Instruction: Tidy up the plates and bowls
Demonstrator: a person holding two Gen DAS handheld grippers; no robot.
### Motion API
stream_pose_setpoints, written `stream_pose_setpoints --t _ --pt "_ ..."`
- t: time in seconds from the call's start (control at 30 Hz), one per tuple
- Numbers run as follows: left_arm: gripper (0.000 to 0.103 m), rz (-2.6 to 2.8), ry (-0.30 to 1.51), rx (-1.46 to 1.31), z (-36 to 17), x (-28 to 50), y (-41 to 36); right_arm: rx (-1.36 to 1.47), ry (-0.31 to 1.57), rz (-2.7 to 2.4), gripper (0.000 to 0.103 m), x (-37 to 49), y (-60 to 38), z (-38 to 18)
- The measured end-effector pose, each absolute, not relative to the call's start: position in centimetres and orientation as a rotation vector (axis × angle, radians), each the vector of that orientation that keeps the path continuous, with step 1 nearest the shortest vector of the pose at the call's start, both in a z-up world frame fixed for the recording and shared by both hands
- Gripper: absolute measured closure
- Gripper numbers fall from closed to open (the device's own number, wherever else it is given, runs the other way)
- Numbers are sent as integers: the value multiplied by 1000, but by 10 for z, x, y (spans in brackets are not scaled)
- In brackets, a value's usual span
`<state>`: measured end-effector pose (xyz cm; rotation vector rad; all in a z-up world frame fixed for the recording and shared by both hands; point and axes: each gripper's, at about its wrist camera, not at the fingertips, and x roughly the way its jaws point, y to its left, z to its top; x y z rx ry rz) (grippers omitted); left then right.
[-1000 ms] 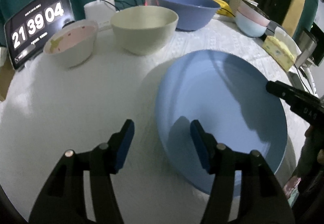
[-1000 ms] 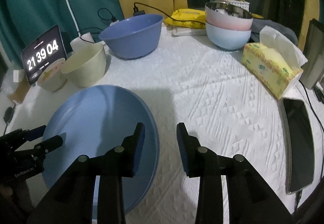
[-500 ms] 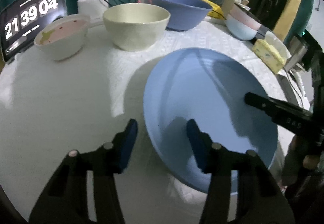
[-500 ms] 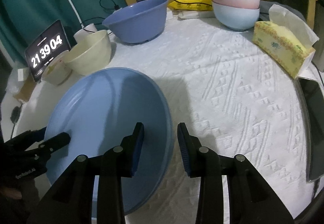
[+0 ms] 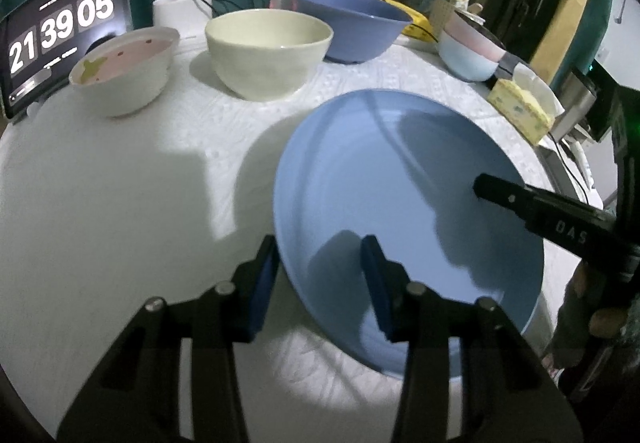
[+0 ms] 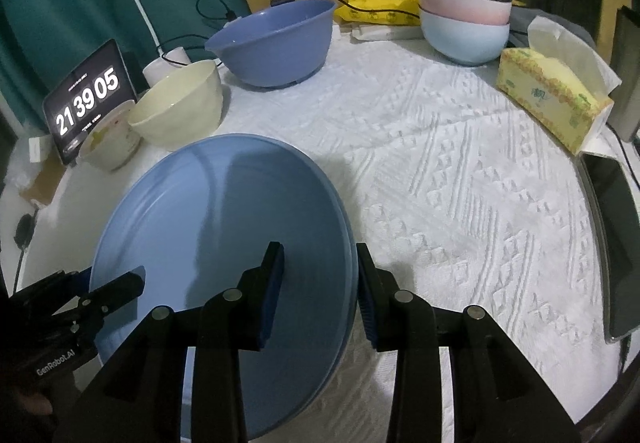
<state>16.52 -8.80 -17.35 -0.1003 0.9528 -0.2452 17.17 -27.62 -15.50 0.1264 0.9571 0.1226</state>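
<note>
Blue plate [image 5: 400,211] sits near the table's front edge, both grippers straddling its rim. Left gripper [image 5: 320,279] has just been closing, pads not yet pressing. Right gripper [image 6: 320,283] narrow, contact unclear. 3 loose bowls [image 6: 276,43] unstacked; most of the task remains.

Blue plate [image 6: 224,227]: near rim hidden behind right gripper [image 6: 320,279]. Beside the plate, the small bowl [image 6: 110,143] covers the clock's [image 6: 86,99] lower corner. Phone [image 6: 612,243] is cut off by the frame edge.

Left hand-held gripper [image 5: 320,267] has closed around blue plate's [image 5: 400,179] rim.
</note>
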Motion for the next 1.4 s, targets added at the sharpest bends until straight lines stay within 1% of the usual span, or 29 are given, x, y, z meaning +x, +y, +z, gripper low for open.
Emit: stream_pose_setpoints --t 0.23,0.77,1.4 --pt "59 -231 927 -117 -167 160 -70 100 947 131 66 172 -258 -146" --pt "59 -149 892 -182 -161 147 -2 24 945 205 66 182 -186 -133" --pt "60 -30 890 -225 -168 133 68 -36 986 326 66 198 -109 -142"
